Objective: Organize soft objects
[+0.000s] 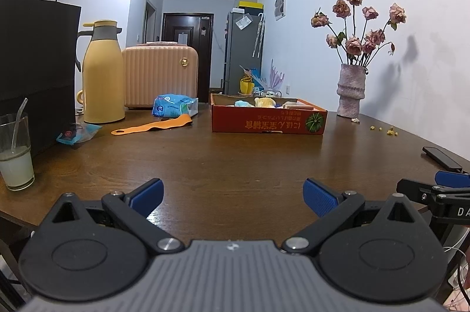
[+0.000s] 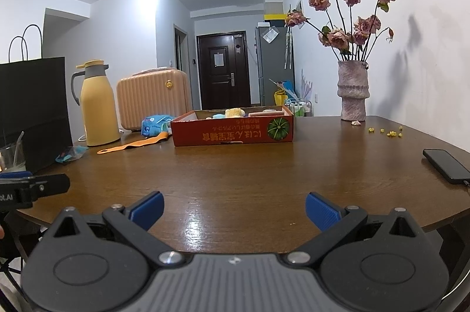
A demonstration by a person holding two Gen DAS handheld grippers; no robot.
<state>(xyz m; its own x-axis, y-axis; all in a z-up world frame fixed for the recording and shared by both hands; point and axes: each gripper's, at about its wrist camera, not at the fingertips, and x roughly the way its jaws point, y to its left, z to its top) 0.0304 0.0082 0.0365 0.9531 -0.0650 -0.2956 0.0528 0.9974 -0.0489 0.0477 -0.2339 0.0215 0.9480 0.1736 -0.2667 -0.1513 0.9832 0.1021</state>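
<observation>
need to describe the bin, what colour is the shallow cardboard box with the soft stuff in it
Red-orange box with a green pumpkin picture and yellowish print; right wrist view shows it best.

Table (image 1: 235,159) runs forward to the wall. Cardboard box (image 1: 268,121) sits far centre, soft objects (image 1: 264,102) inside it. Left of the box: strap (image 1: 152,127) lying flat, packet (image 1: 173,105) behind it, suitcase (image 1: 160,75) behind that. Thermos (image 1: 102,74) left of the suitcase, paper bag (image 1: 35,71) further left, glass (image 1: 14,150) with straw in front of the bag. Vase of flowers (image 1: 351,90) right of the box, by the wall. Phone (image 2: 446,165) at the right edge. Fridge (image 1: 242,50) and door (image 1: 188,35) beyond the table.
</observation>
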